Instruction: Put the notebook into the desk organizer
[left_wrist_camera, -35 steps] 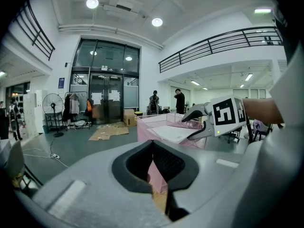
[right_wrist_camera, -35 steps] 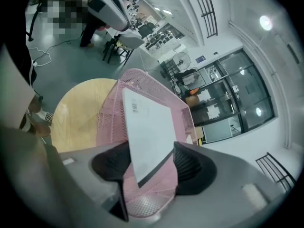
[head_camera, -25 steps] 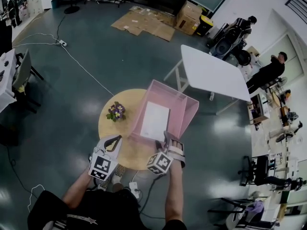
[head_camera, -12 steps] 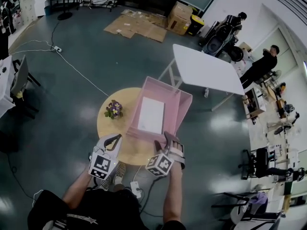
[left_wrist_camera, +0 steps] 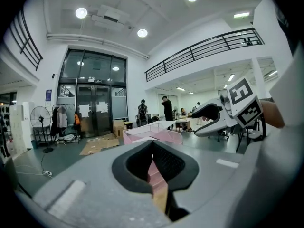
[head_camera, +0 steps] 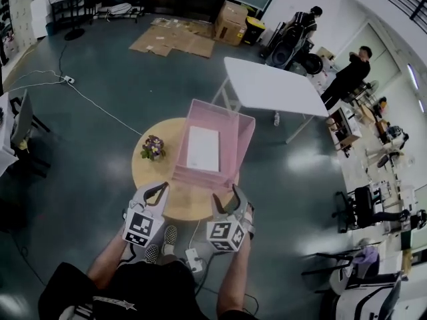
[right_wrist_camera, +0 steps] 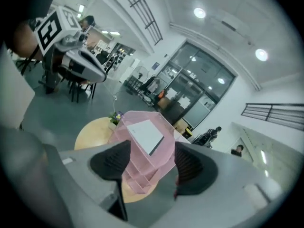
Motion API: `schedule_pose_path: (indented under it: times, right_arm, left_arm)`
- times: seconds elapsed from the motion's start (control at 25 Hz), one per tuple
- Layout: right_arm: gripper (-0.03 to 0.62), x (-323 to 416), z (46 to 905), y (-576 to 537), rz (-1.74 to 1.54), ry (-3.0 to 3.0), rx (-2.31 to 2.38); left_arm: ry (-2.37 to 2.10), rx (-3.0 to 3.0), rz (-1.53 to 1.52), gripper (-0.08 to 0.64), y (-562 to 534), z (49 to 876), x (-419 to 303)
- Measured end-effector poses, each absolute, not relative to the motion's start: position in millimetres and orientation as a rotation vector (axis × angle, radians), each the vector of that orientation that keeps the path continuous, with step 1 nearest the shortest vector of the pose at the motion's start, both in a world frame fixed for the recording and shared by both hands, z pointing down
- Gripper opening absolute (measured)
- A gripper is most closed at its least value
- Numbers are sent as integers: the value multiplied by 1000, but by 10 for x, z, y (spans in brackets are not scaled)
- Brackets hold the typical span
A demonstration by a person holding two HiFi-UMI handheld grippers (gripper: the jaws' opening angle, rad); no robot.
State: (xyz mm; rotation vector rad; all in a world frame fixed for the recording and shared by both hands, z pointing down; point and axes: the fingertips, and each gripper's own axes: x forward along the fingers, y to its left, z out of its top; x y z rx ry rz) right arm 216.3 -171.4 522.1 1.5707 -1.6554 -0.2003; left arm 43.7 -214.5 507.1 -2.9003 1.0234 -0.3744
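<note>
- Head view: a pink mesh desk organizer [head_camera: 233,145] is standing on a round wooden table [head_camera: 150,179], with a small pot of flowers [head_camera: 153,147] just beside its left wall.
- The white notebook [head_camera: 203,149] is lying flat inside the organizer, within the pink walls, with nothing touching it.
- The left gripper [head_camera: 157,193] is hovering over the near edge of the table, apart from the organizer. In the left gripper view its dark pads [left_wrist_camera: 166,163] are meeting at the tips and leaving only a thin slit lower down. Nothing is held in that slit; a strip of pink mesh and tabletop is showing through it from farther off.
- The right gripper [head_camera: 227,202] is hanging just short of the organizer's near wall. In the right gripper view its pads [right_wrist_camera: 111,163] are standing wide apart, and the organizer and notebook are showing beyond the gap, not inside it.
- Step in hand, as I judge it: the placing looks finished. The notebook is sitting in the organizer and both tools are empty and off it.
- Next move, as I judge it: probably only drawing both grippers clear without knocking the light mesh wall or the flowers. Whether the notebook is resting in a proper slot or across the dividers I cannot tell from these views.
</note>
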Motion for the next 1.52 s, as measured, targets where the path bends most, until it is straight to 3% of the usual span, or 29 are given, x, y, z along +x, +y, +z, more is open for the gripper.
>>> schedule_pose_path:
  times: [0.52, 0.56, 0.64, 0.8, 0.92, 1.52]
  right_arm:
    - [261, 1882, 4869, -791, 4, -1858, 2183]
    - [247, 1864, 4868, -719, 9, -1852, 2211]
    - [131, 1846, 4879, -581, 15, -1826, 2264]
    - [91, 1818, 4943, -306, 30, -1796, 2343]
    - [18, 1783, 4968, -133, 33, -1792, 2387]
    - [6, 1684, 4894, -37, -2, -1822, 2362]
  left_arm:
    - [888, -2900, -288, 11, -1612, 4860, 352]
    - [882, -2901, -283, 11, -1570, 4847, 338]
    - [869, -2904, -277, 11, -1488, 4829, 313]
    - [843, -2914, -280, 11, -1329, 4823, 269]
    - [837, -2929, -287, 11, -1233, 4868, 227]
    - [810, -2916, -279, 11, -1147, 4792, 227]
